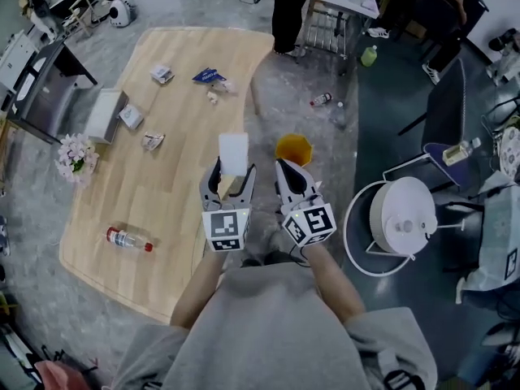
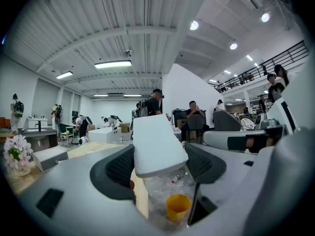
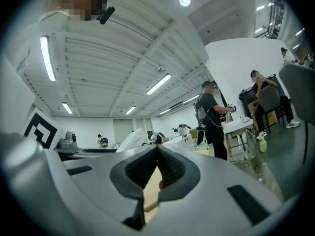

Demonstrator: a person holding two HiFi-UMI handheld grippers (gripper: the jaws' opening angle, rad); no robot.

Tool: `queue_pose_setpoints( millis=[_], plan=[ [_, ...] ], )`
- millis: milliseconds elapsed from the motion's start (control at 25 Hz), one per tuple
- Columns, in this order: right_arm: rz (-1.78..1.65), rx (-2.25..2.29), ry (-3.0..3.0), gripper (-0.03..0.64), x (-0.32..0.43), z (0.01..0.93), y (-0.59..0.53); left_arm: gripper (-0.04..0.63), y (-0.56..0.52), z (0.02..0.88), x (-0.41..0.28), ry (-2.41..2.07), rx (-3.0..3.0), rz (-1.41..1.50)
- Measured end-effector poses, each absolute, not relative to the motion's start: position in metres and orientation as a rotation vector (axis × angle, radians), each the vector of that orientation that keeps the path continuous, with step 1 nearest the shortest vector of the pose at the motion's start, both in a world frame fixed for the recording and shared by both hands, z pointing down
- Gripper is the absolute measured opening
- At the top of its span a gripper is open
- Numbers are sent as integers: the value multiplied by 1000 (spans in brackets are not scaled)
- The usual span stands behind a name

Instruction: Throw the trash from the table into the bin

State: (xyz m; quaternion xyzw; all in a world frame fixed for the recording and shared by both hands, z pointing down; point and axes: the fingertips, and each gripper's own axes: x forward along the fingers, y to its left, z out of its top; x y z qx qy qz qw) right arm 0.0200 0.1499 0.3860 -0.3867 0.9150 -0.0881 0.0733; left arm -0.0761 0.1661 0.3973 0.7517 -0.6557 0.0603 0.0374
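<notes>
My left gripper (image 1: 233, 171) is shut on a white rectangular piece of trash (image 1: 233, 152), which stands up between its jaws over the table's right edge. In the left gripper view the white piece (image 2: 156, 144) fills the gap, with the yellow bin (image 2: 177, 206) on the floor below it. That yellow bin (image 1: 293, 148) stands just off the wooden table (image 1: 187, 177), ahead of my right gripper (image 1: 286, 171). The right gripper (image 3: 157, 149) is shut with nothing in it. Several wrappers lie on the table: a blue one (image 1: 210, 75), a white one (image 1: 161, 74), a crumpled one (image 1: 153, 141). A plastic bottle (image 1: 128, 239) lies near the front left.
A flower bunch (image 1: 75, 157) and a white box (image 1: 106, 114) sit at the table's left edge. A white round device in a ring stand (image 1: 402, 215) is on the floor at right. A small bottle (image 1: 320, 99) lies on the floor; a person (image 1: 288, 6) stands beyond the table.
</notes>
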Motion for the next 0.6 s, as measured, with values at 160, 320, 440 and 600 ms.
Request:
queue_pose_setpoints(
  millis=[160, 320, 440, 600],
  plan=[
    [-276, -1266, 2696, 5, 69, 392, 135, 328, 142, 388, -28, -1928, 2403, 167],
    [-301, -1354, 2636, 5, 113, 399, 121, 328, 122, 391, 11, -1859, 2461, 188],
    [-309, -1396, 2602, 5, 140, 400, 113, 328, 110, 395, 38, -1816, 2492, 211],
    [-337, -1431, 2568, 5, 171, 407, 108, 328, 100, 399, 63, -1784, 2513, 246]
  ],
)
